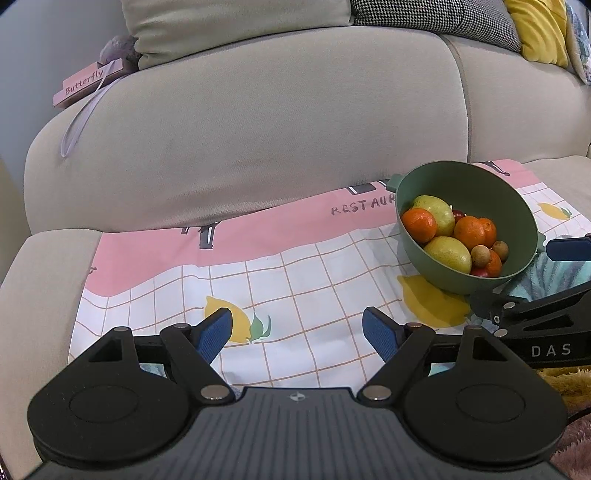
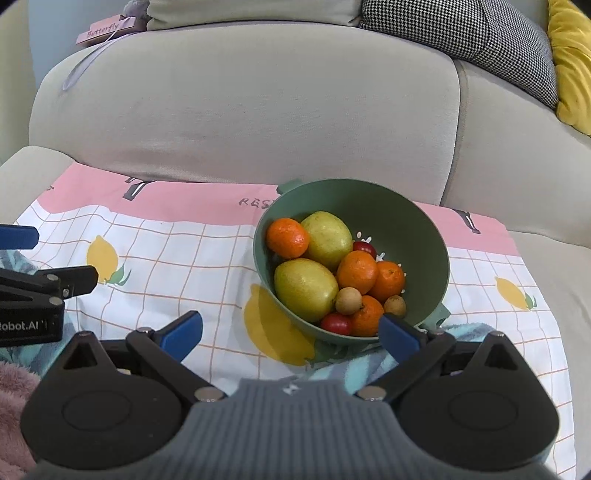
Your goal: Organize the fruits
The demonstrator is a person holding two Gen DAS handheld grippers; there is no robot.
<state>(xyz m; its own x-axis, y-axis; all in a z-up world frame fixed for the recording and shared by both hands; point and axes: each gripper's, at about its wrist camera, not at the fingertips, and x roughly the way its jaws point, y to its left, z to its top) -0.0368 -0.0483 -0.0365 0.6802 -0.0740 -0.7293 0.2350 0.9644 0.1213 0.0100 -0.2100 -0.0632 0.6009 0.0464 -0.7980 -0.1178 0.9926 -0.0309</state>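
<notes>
A green bowl (image 2: 406, 221) sits tilted on a checked cloth (image 2: 166, 266) spread over a sofa seat. It holds two yellow-green pears (image 2: 306, 289), several oranges (image 2: 287, 237), small brown longans (image 2: 348, 301) and small red fruits (image 2: 336, 324). My right gripper (image 2: 291, 332) is open just in front of the bowl's near rim, nothing between its blue pads. The left wrist view has the bowl (image 1: 480, 192) to the right of my left gripper (image 1: 297, 332), which is open over bare cloth (image 1: 295, 266). Each gripper's side appears at the edge of the other's view.
The beige sofa back (image 2: 240, 103) rises right behind the cloth. A pink "Butterfly" box (image 1: 86, 83) rests on top of it at the left. Houndstooth (image 2: 461, 33) and yellow cushions (image 2: 572, 62) lie at the right. A teal patterned fabric (image 2: 343, 363) and a pink fluffy blanket (image 2: 13, 387) lie near me.
</notes>
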